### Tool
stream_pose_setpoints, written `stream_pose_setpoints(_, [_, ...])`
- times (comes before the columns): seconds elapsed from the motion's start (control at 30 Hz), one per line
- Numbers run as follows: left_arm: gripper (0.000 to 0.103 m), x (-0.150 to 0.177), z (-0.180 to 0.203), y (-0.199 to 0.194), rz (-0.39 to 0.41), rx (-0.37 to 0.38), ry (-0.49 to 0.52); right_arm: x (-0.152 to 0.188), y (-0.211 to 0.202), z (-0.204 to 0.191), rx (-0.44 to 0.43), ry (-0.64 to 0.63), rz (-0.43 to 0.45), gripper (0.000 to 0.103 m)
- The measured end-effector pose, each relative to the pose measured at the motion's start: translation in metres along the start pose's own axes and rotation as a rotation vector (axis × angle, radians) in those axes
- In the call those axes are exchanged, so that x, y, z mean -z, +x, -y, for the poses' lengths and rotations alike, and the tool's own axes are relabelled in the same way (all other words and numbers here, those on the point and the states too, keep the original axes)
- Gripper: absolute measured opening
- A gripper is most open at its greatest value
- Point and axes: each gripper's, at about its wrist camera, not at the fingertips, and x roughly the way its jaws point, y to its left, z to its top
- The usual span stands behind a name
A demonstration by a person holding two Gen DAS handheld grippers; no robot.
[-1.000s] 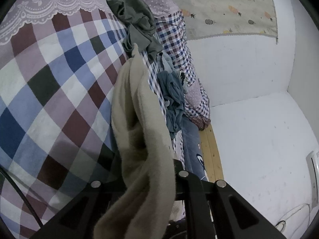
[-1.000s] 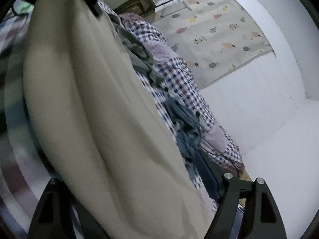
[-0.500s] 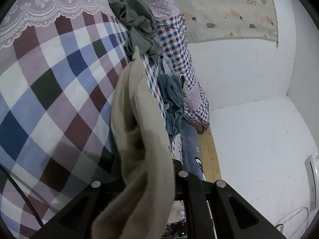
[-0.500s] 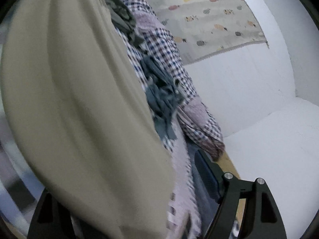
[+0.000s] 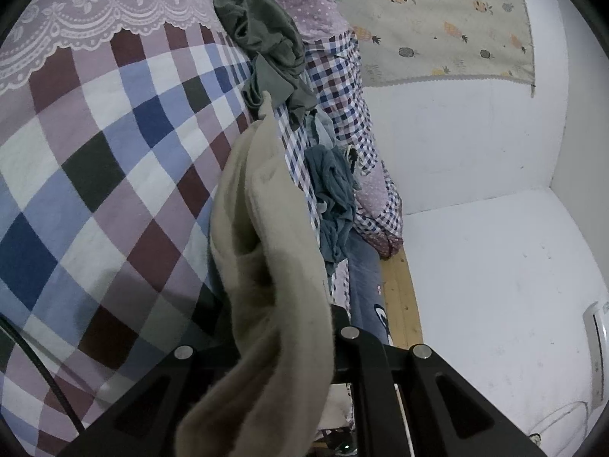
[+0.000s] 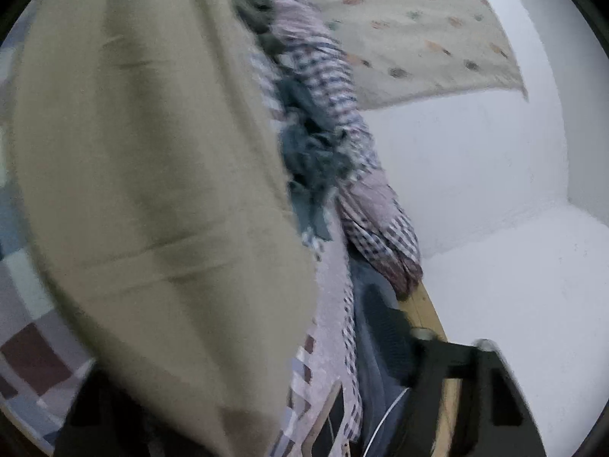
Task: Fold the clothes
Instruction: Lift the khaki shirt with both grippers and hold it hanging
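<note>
Left gripper (image 5: 281, 346) clamps the beige garment (image 5: 266, 236) at frame centre, above the checked bedspread (image 5: 95, 175); right gripper's (image 6: 266, 411) grip cannot be told.

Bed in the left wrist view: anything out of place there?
Yes. A dark green garment and a blue-grey one lie crumpled, unfolded, along the far side of the checked quilt. The beige garment hangs bunched through the left gripper.

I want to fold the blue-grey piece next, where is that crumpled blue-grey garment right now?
In the left wrist view the blue-grey garment lies right of centre on the bed's edge, between the held beige cloth and the small-check quilt.
</note>
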Motion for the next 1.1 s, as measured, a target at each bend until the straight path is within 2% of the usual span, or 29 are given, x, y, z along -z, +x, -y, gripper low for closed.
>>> stream_pose_setpoints(0.07, [0.008,0.001,-0.001,-0.002,-0.002,-0.009,0.001,0.0,0.001,-0.007,-0.021,-0.025,0.001,0.031])
stream_pose_setpoints(0.2, [0.008,0.003,-0.001,-0.004,-0.003,-0.023,0.007,0.002,0.006,0.005,-0.062,0.04,-0.03,0.029])
stream_pose_setpoints(0.23, [0.008,0.003,0.0,-0.004,-0.003,-0.024,0.01,0.002,0.007,0.008,-0.077,0.058,-0.036,0.025])
stream_pose_setpoints(0.27, [0.008,0.004,0.0,-0.004,-0.003,-0.025,0.013,0.003,0.006,0.01,-0.097,0.065,-0.04,0.013])
stream_pose_setpoints(0.3, [0.008,0.004,0.001,-0.005,-0.003,-0.026,0.016,0.003,0.005,0.01,-0.116,0.064,-0.041,0.009])
stream_pose_setpoints(0.43, [0.008,0.007,0.006,-0.008,-0.005,-0.024,0.029,0.004,0.001,0.018,-0.175,0.098,-0.051,0.007])
stream_pose_setpoints(0.73, [0.008,0.019,0.036,-0.038,0.017,-0.025,0.095,-0.007,-0.038,0.079,-0.147,0.223,0.026,0.006])
stream_pose_setpoints(0.9, [0.008,0.031,0.072,-0.074,0.038,0.004,0.158,-0.004,-0.075,0.109,-0.153,0.25,0.071,0.006])
stream_pose_setpoints(1.1, [0.008,0.049,0.137,-0.13,0.079,0.085,0.249,-0.002,-0.126,0.161,-0.146,0.275,0.115,0.006])
